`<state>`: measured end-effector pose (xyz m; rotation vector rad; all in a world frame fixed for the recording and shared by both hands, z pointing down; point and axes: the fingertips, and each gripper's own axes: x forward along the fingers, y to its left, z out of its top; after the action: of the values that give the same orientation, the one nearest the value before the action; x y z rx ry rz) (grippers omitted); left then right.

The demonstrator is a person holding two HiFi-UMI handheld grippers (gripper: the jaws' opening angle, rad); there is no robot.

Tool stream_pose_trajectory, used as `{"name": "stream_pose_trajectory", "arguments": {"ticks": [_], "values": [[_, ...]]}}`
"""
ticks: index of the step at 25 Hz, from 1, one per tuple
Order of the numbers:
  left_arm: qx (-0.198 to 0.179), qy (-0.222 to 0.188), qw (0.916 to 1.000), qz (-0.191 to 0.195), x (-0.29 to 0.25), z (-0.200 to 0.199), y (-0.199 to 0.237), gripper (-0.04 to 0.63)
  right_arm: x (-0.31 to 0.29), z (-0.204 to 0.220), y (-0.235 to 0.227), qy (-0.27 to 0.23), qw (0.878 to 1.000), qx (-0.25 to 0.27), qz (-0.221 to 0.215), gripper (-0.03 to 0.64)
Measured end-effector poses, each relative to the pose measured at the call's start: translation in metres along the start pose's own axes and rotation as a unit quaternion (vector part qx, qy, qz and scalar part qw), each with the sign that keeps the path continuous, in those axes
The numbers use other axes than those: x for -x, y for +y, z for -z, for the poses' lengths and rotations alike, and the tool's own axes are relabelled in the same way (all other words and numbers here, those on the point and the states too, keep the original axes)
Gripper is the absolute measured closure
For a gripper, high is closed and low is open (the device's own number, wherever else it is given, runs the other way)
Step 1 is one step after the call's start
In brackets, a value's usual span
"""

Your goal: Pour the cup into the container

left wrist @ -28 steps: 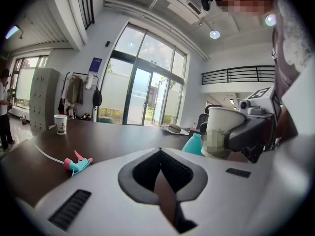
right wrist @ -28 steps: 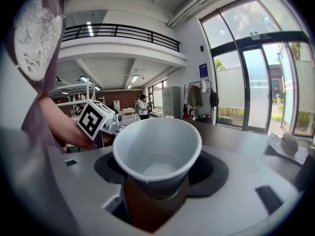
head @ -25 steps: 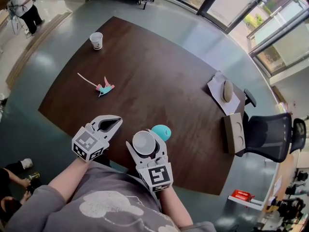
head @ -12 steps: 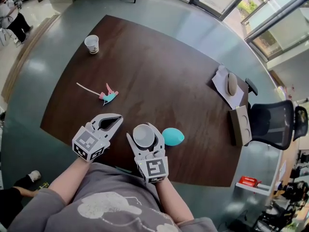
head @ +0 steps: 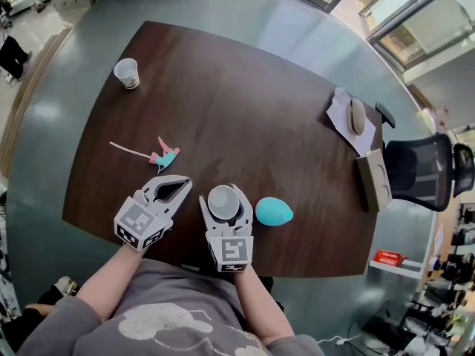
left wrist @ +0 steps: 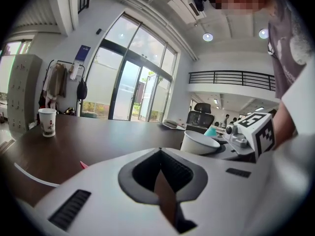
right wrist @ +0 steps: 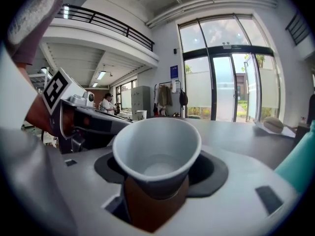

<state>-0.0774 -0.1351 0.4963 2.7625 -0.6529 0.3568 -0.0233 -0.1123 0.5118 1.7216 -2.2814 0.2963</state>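
Observation:
My right gripper (head: 224, 192) is shut on a white paper cup (head: 223, 201), held upright over the near part of the dark wooden table (head: 245, 110). In the right gripper view the cup (right wrist: 157, 149) sits between the jaws of the right gripper (right wrist: 157, 173) and looks empty inside. A teal egg-shaped object (head: 273, 211) lies on the table just right of that gripper, apart from it. Beside the cup on the left, my left gripper (head: 180, 184) is shut with nothing in it. In the left gripper view the left gripper (left wrist: 160, 154) has its tips together.
A second paper cup (head: 127, 73) stands at the far left of the table. A pink and teal item with a thin stick (head: 159, 156) lies ahead of the left gripper. A mouse on paper (head: 356, 116), a box (head: 373, 178) and an office chair (head: 423, 173) are on the right.
Both grippers have drawn back toward the table's near edge and sunk a little. The teal object, earlier partly behind the right gripper, now lies fully in view to its right.

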Motion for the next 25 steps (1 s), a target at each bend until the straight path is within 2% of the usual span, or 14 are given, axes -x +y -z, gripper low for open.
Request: {"name": "stream_pose_trajectory", "arguments": {"ticks": [7,12,25], "values": [[0.006,0.004,0.9997,0.023,-0.008,0.012,0.004,0.589,-0.016,0.021,-0.01,0.018,0.999,-0.004,0.026,0.321],[0.006,0.01,0.9997,0.023,-0.006,0.02,0.014,0.589,-0.025,0.029,-0.013,0.023,0.999,0.0,0.043,0.321],[0.015,0.023,0.9996,-0.007,0.0,0.027,0.021,0.589,-0.031,0.039,-0.011,0.04,0.998,-0.036,0.024,0.321]]}}
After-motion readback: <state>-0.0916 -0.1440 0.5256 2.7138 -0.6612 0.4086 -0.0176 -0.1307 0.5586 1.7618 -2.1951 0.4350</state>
